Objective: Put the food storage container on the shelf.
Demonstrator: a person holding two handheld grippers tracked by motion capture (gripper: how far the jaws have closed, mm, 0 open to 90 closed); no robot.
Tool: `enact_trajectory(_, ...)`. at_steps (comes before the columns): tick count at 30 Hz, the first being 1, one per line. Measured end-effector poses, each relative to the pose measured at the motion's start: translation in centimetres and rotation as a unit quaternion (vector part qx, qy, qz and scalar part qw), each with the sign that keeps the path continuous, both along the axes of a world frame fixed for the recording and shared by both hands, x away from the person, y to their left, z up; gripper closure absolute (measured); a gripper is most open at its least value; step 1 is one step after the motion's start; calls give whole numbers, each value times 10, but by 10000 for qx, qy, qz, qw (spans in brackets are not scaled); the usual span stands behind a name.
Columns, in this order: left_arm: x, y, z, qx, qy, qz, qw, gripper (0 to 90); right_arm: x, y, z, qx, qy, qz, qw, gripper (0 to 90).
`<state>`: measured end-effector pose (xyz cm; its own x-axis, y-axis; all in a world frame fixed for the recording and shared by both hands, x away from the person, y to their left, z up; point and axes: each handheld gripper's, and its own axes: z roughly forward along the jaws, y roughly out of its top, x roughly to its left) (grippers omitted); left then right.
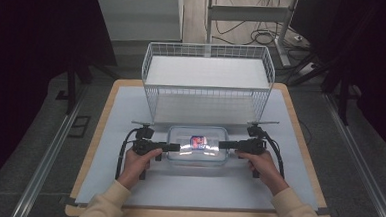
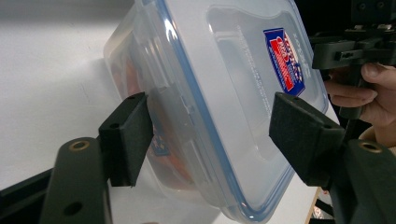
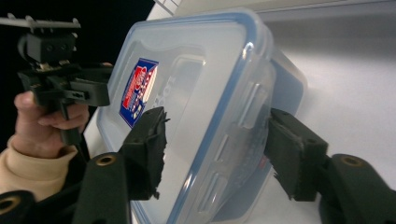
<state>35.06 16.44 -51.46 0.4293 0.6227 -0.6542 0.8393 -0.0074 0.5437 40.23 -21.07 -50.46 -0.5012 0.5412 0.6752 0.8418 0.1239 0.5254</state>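
I've got the clear lidded container (image 1: 197, 145) sitting on the white surface (image 1: 131, 110) at lower centre of the high view, just in front of the wire basket (image 1: 207, 79), and I'm coming at its two short ends so it stays level when lifted. My left tongs (image 2: 210, 135) straddle the left end, one pad under the wall and one over the lid, not clearly pressing yet. My right tongs (image 3: 217, 149) sit tight on the right end, clamping lid and side together for a firm hold.

One container (image 1: 197, 145), one wire basket (image 1: 207, 84), two hand-held grippers (image 1: 175, 147)
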Motion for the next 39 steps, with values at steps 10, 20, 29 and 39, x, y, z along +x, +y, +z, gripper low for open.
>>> enact_trajectory(10, -11, 2, 2, -62, -194, 93, 9997, 370, -6, -5, 4, 95, -72, 44, 9999, 479)
enact_trajectory(20, -22, 1, 6, 24, -389, 175, 9991, 406, -18, -6, 8, 126, -291, -6, 9995, 503)
enact_trajectory(29, -28, -1, 9, 75, -550, 234, 9982, 423, -26, -6, 10, 98, -469, -58, 9988, 510)
enact_trajectory(39, -33, -9, 16, 214, -763, 225, 9966, 446, -33, -13, 13, 144, -638, -155, 9977, 513)
